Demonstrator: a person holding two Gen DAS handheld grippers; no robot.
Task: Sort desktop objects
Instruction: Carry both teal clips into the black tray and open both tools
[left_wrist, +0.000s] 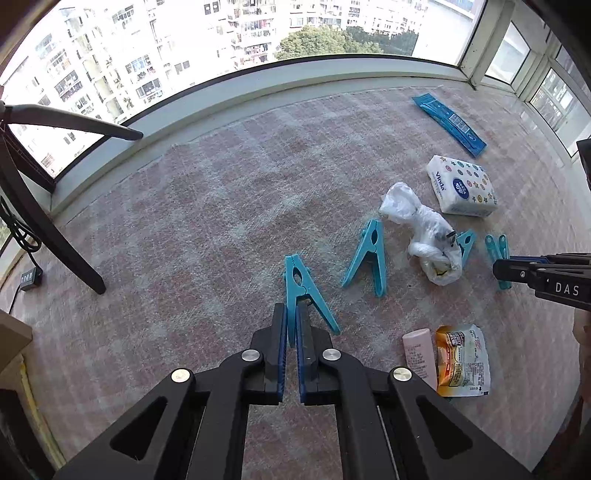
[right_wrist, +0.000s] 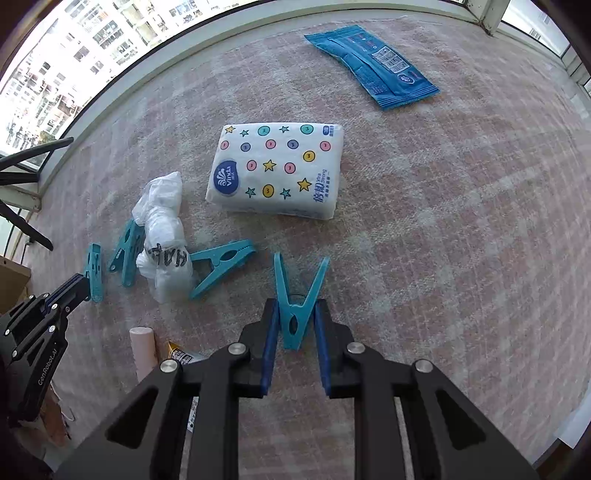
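Several teal clothespins lie on the pink checked cloth (left_wrist: 192, 206). In the left wrist view my left gripper (left_wrist: 291, 314) is shut on one leg of a clothespin (left_wrist: 297, 280), whose other leg splays to the right. In the right wrist view my right gripper (right_wrist: 295, 306) is shut on the head of another clothespin (right_wrist: 295, 325), its two legs fanning away from me. The left wrist view shows that pin (left_wrist: 498, 251) at the right gripper (left_wrist: 517, 271). Two more clothespins (right_wrist: 221, 266) (right_wrist: 127, 251) lie either side of a crumpled plastic bag (right_wrist: 162, 236).
A white tissue pack (right_wrist: 277, 170) and a blue wipes packet (right_wrist: 373, 66) lie further off. A pink tube (left_wrist: 419, 354) and a snack packet (left_wrist: 461, 360) sit close to me. A dark chair leg (left_wrist: 55, 221) and a power strip (left_wrist: 31, 277) stand at the left by the window ledge.
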